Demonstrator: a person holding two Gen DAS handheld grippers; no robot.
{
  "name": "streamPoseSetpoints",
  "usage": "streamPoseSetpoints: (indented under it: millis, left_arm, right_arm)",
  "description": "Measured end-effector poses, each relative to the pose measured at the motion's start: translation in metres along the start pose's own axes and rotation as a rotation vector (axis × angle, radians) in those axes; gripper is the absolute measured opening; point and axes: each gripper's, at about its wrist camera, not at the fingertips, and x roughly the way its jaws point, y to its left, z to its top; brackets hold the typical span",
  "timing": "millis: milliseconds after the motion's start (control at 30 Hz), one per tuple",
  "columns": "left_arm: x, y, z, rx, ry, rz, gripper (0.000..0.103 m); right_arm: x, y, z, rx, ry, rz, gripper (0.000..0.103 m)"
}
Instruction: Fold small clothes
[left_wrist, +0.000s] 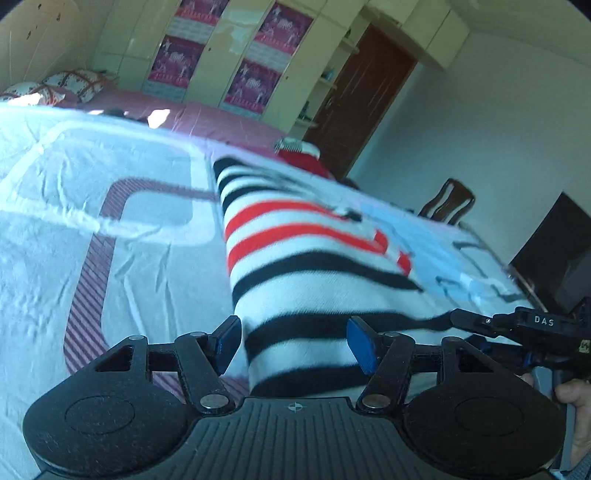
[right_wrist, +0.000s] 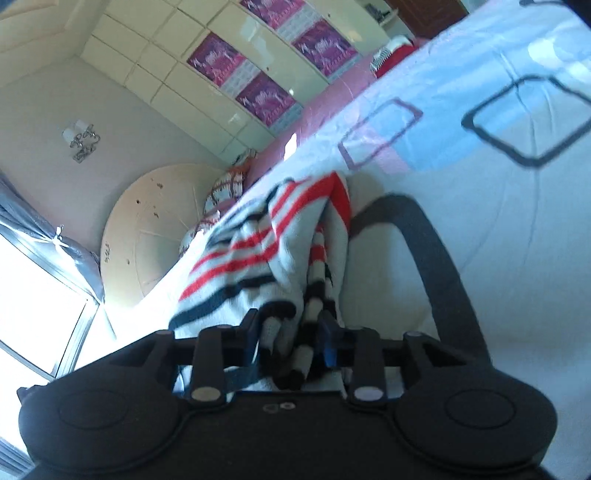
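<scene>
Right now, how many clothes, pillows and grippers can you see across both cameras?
Striped garment: 1
Red folded clothes pile: 1
Pillows: 2
Grippers: 2, left gripper, right gripper
Total: 6

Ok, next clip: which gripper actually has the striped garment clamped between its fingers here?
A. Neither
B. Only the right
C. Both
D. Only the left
B. In the right wrist view the right gripper has its fingers drawn in on a bunched fold of the striped sweater, while in the left wrist view the left gripper has its fingers spread wide over the flat cloth, gripping nothing.
</scene>
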Motion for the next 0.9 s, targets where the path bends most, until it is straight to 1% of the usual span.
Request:
streamPoseSetpoints:
  millis: [33, 100, 167, 200, 267, 333, 367, 400, 433, 533, 567, 667, 767, 800, 833, 900]
  left_arm:
    - [-0.001, 0.001, 0.008, -0.006, -0.022, -0.011, 0.062]
    - [0.007, 0.006, 0.027, -0.011, -0.041, -0.008, 0.062]
    - [0.023, 0.011, 0.044, -0.010, -0.041, -0.011, 0.062]
    - [0.032, 0.017, 0.051, -0.029, -0.035, -0.023, 0.062]
    - [0.051, 0.031, 0.060, -0.099, -0.018, -0.058, 0.062]
    - [0.072, 0.046, 0.063, -0.174, 0.018, -0.083, 0.062]
    - [0.078, 0.050, 0.064, -0.190, 0.025, -0.088, 0.062]
    - [0.085, 0.054, 0.065, -0.202, 0.029, -0.091, 0.062]
    - [0.089, 0.057, 0.066, -0.214, 0.033, -0.093, 0.062]
    - [0.101, 0.071, 0.066, -0.287, 0.051, -0.137, 0.062]
    - [0.103, 0.073, 0.066, -0.293, 0.057, -0.141, 0.062]
    - [0.111, 0.066, 0.061, -0.236, 0.084, -0.110, 0.062]
    - [0.117, 0.063, 0.055, -0.238, 0.081, -0.102, 0.062]
    - [0.119, 0.061, 0.054, -0.234, 0.071, -0.096, 0.061]
    - [0.120, 0.058, 0.053, -0.222, 0.061, -0.086, 0.060]
    - [0.120, 0.047, 0.054, -0.168, 0.044, -0.055, 0.057]
  right_arm:
    - [-0.002, 0.000, 0.009, 0.003, -0.032, 0.010, 0.051]
    - [0.006, 0.001, 0.028, 0.007, -0.062, 0.001, 0.062]
    - [0.025, 0.000, 0.046, -0.002, -0.039, -0.001, 0.062]
    - [0.036, 0.000, 0.053, -0.011, -0.031, -0.005, 0.060]
    - [0.057, -0.003, 0.064, -0.031, -0.013, -0.029, 0.056]
    - [0.074, -0.010, 0.072, -0.021, 0.011, -0.036, 0.045]
    - [0.081, -0.013, 0.076, -0.016, 0.023, -0.031, 0.042]
    - [0.088, -0.016, 0.078, -0.013, 0.040, -0.018, 0.034]
    - [0.095, -0.018, 0.081, -0.008, 0.060, -0.005, 0.030]
    - [0.107, -0.025, 0.084, 0.001, 0.090, 0.010, 0.030]
    - [0.109, -0.025, 0.085, 0.000, 0.092, 0.020, 0.030]
    - [0.104, -0.018, 0.085, -0.039, 0.070, 0.036, 0.029]
    - [0.102, -0.012, 0.086, -0.082, 0.055, 0.034, 0.028]
    - [0.102, -0.010, 0.086, -0.109, 0.053, 0.008, 0.020]
    - [0.103, -0.005, 0.087, -0.163, 0.047, -0.034, 0.012]
    - [0.100, 0.007, 0.086, -0.257, 0.022, -0.069, 0.010]
